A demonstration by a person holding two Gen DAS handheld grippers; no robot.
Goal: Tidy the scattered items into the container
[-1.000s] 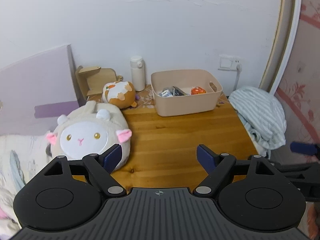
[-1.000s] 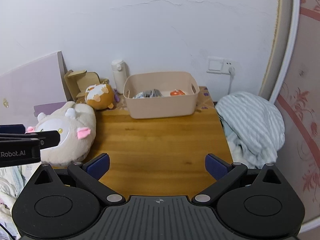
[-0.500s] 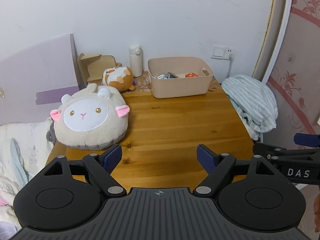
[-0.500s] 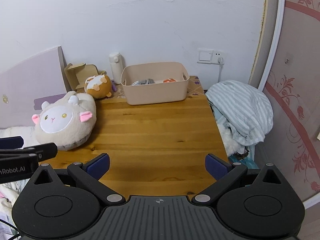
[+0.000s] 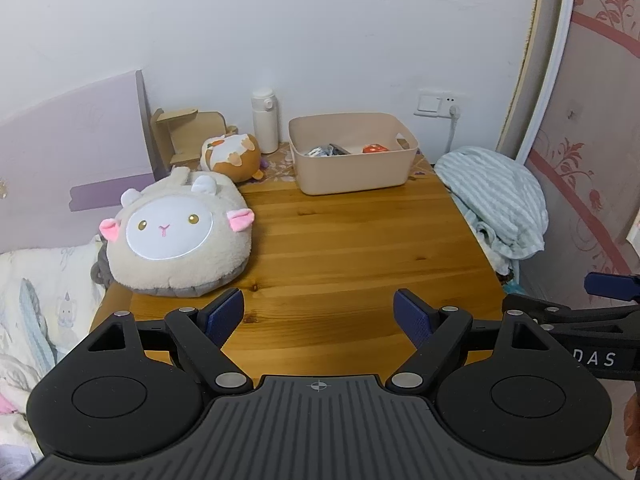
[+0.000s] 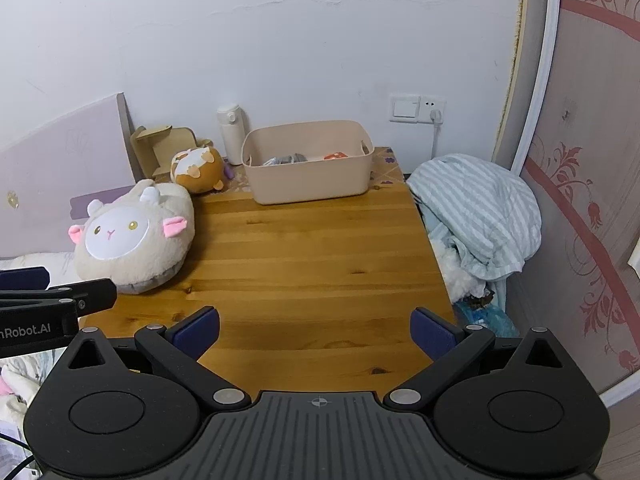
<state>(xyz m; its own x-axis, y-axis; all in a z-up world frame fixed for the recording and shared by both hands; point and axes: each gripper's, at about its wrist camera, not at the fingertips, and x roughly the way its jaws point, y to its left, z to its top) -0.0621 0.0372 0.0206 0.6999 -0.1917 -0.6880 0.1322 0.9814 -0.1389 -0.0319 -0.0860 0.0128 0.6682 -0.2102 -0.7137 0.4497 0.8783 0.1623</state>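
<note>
A beige bin (image 5: 354,168) (image 6: 308,184) stands at the far end of the wooden table (image 5: 352,248) (image 6: 312,256). Inside it lie small grey items (image 5: 326,150) and a red-and-white toy (image 5: 375,148). My left gripper (image 5: 319,314) is open and empty above the table's near edge. My right gripper (image 6: 316,330) is open and empty, also over the near edge. Each gripper shows at the side of the other's view.
A large sheep plush (image 5: 176,236) lies at the table's left edge, a smaller orange-and-white plush (image 5: 232,158) behind it. A white bottle (image 5: 265,120) and cardboard piece (image 5: 188,136) stand by the wall. Striped bedding (image 5: 496,200) is heaped right of the table.
Both grippers have pulled back and up from the bin. The table and plush toys now look farther away. Both jaws stayed open.
</note>
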